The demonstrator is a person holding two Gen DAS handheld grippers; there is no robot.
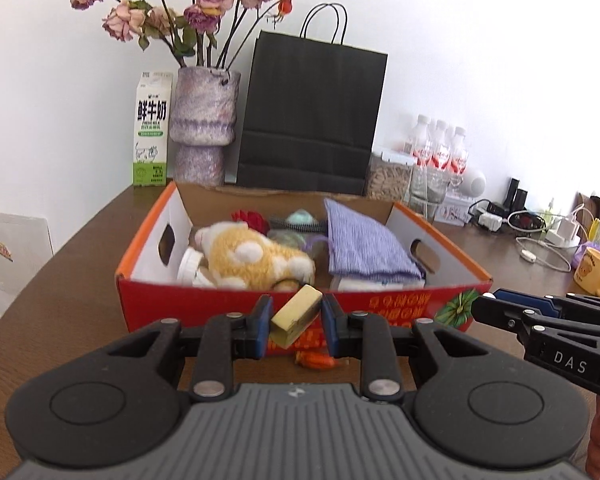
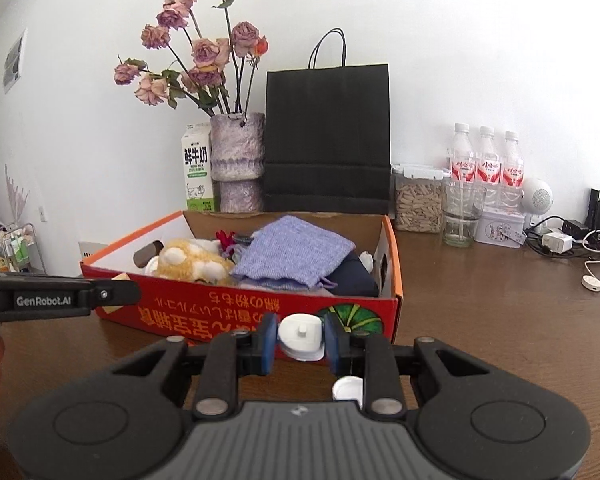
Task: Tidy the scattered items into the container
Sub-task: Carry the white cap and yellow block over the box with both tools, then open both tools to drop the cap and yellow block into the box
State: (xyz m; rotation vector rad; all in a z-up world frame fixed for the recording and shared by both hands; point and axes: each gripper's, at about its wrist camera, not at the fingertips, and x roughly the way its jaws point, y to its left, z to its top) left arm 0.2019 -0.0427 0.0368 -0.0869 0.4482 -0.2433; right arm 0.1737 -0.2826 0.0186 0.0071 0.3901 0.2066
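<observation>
In front of the red cardboard box (image 1: 236, 312), near its front wall: left gripper (image 1: 296, 322) closed on a pale yellow block (image 1: 294, 316), pads pressing both sides, block tilted and clear of the table (image 1: 80, 288). Also before that front wall, towards the box's right end: right gripper (image 2: 300, 340) clamped on a small white plastic piece (image 2: 300, 334), likewise off the wood.

Inside the box already: a yellow-and-white plush toy (image 1: 256, 258), a lilac knitted cloth (image 1: 364, 246), a white bottle (image 1: 190, 266) at the plush's left, a red item and a comb-like thing towards the back wall, something dark under the cloth.

Still outside, on the table before the box: a small orange item (image 1: 316, 360) below the left gripper, and a white cap-like piece (image 2: 346, 388) below the right one.

Judged well along: most things in, two in hand awaiting a lift over the front wall, two more to fetch. Vase, bag and bottles behind the box probably not part of the job.
</observation>
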